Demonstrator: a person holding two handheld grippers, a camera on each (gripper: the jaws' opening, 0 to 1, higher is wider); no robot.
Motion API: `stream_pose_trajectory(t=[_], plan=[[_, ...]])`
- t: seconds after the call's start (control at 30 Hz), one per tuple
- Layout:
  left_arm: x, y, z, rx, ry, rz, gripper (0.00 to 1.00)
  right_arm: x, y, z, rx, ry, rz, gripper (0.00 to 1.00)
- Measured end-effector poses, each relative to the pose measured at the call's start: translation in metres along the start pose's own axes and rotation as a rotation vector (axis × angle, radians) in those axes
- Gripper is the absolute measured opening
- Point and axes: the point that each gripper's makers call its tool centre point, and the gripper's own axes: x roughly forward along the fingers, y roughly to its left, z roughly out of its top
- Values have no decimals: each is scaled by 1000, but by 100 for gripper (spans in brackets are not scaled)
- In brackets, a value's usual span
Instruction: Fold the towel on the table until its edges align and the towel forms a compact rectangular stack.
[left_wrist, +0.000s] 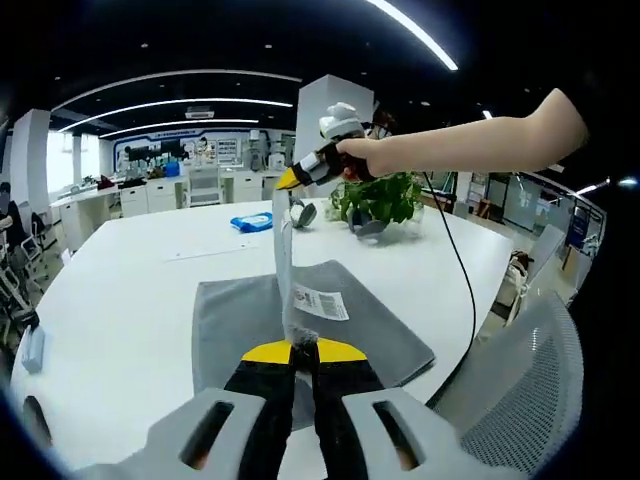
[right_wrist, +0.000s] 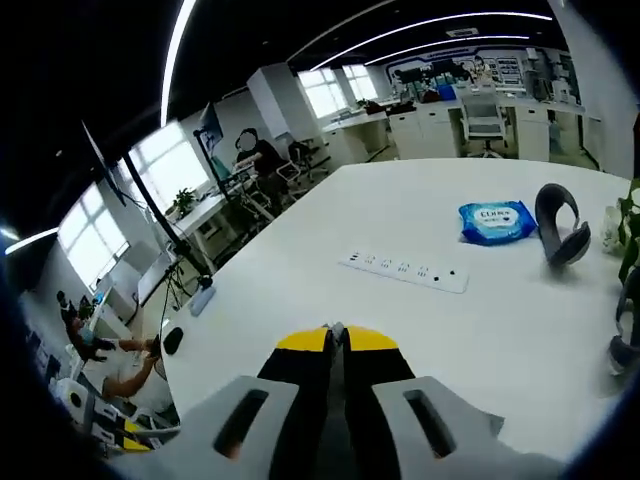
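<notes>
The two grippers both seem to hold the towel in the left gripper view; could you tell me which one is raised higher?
The right gripper, held by the person's hand, is the raised one, pulling the towel edge up. The left gripper pinches it low, near the table.

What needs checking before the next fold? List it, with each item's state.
1. Left tongs shut on towel edge: ok.
2. Right tongs shut on the same lifted edge: ok.
3. Lifted edge taut between both: ok.
4. Rest of towel lying flat on table: ok.
5. Wipes pack and plant apart from towel: ok.
6. Edges aligned, compact stack: not ok, fold not yet done.
</notes>
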Motion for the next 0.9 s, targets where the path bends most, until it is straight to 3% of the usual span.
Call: stream_pose_trajectory(t=[0.07, 0.13, 0.33, 0.8, 0.9], plan=[[1, 8, -8, 50, 63, 25, 5, 6, 0, -1, 3, 1, -3, 2], [3, 12, -12, 72, 88, 38, 5, 10, 2, -2, 9, 3, -2, 2], [9, 24, -24, 35, 142, 43, 5, 26, 3, -7, 25, 7, -10, 2], [15, 62, -63, 28, 275, 39, 6, 78, 0, -27, 103, 35, -6, 2], [19, 64, -76, -23, 291, 19, 6, 92, -1, -37, 127, 56, -7, 2]])
